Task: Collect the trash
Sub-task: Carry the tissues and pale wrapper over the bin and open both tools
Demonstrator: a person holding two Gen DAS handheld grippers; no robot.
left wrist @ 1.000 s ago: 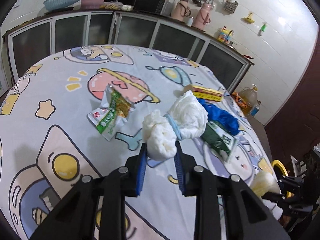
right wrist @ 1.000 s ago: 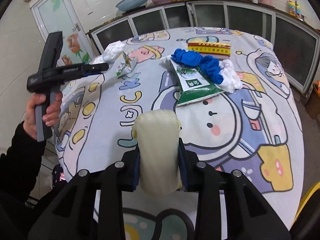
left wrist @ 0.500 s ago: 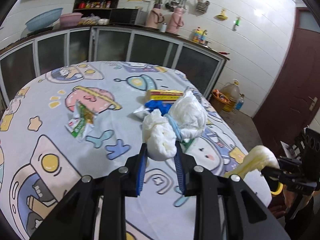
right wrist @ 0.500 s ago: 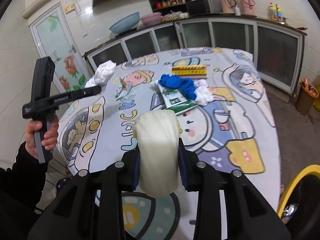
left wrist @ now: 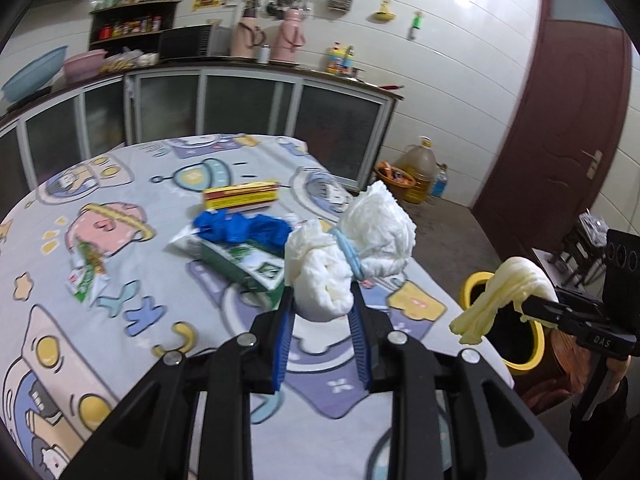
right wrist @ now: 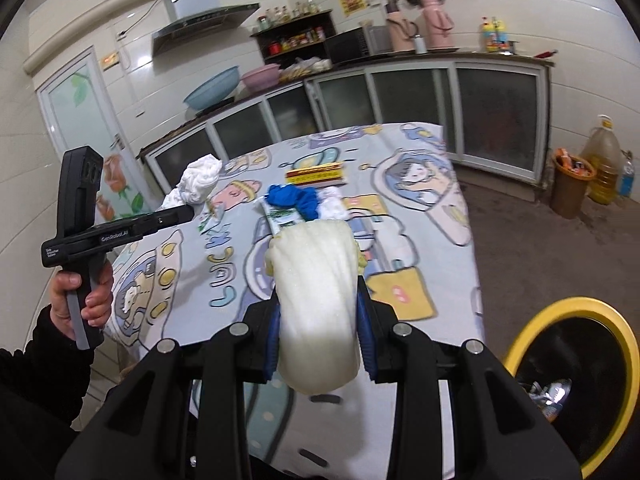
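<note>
Gripping, left claw: blue pads clamped on a white crumpled wad with a pale blue band, held above the bench.
Right claw: pads clamped on a pale yellow wad, which sticks out past the fingertips.
Trash bin: yellow rim, dark inside, on the floor to the right of the right claw and lower.
Ahead of both claws, on the bench: blue glove lying on a green-and-white packet; yellow-red box beyond them; small green wrapper to the left.
Person's hand: around the left claw's handle.
</note>
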